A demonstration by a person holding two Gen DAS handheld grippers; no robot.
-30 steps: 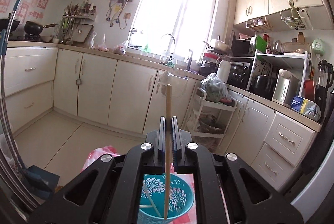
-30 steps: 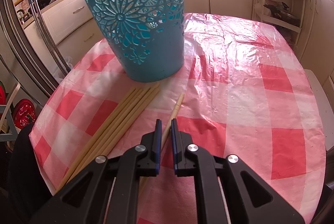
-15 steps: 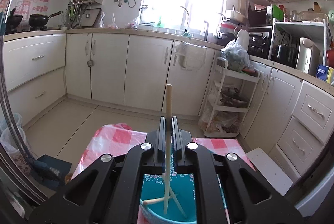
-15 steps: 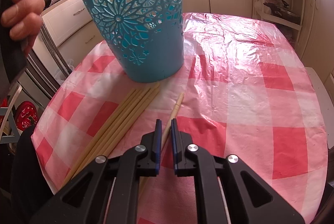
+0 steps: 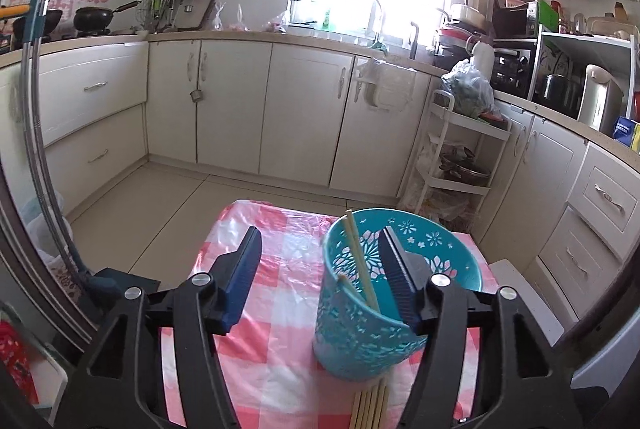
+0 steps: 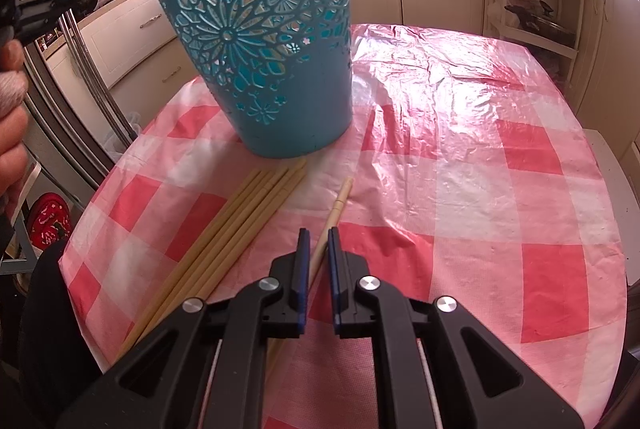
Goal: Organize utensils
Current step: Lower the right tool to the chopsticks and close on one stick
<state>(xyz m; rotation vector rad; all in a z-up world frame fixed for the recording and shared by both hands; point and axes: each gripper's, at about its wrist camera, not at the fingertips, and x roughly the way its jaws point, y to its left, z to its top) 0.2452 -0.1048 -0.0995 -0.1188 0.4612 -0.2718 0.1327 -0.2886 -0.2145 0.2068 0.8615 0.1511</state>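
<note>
Two chopsticks (image 5: 362, 269) lean inside the teal basket (image 5: 360, 333), their upper ends resting against its near-left rim in the left wrist view. The basket stands upright on the pink checked tablecloth (image 6: 460, 157), near the cloth's left side as the right wrist camera sees it. The left gripper (image 5: 320, 269) hangs above and just beside the basket. Its jaws have just been opening and now stand wide apart with nothing pressed between them: the right finger is over the basket's mouth, the left finger over bare cloth.

In front of the basket's base, a bundle of about five chopsticks (image 6: 224, 241) lies flat on the cloth, side by side, tips close to the basket wall. A single chopstick (image 6: 334, 213) lies apart from the bundle, to its right, angled the same way. The right gripper (image 6: 318, 261) sits low over this single stick, which runs into the narrow gap between the jaws. The jaws are nearly together, yet a sliver of space shows on either side of the stick, so I cannot tell whether the pads press on it.

At the left edge of the right wrist view, a hand (image 6: 12, 117) holds the other tool. Cream cabinets (image 5: 304, 117) line the kitchen behind the table.
</note>
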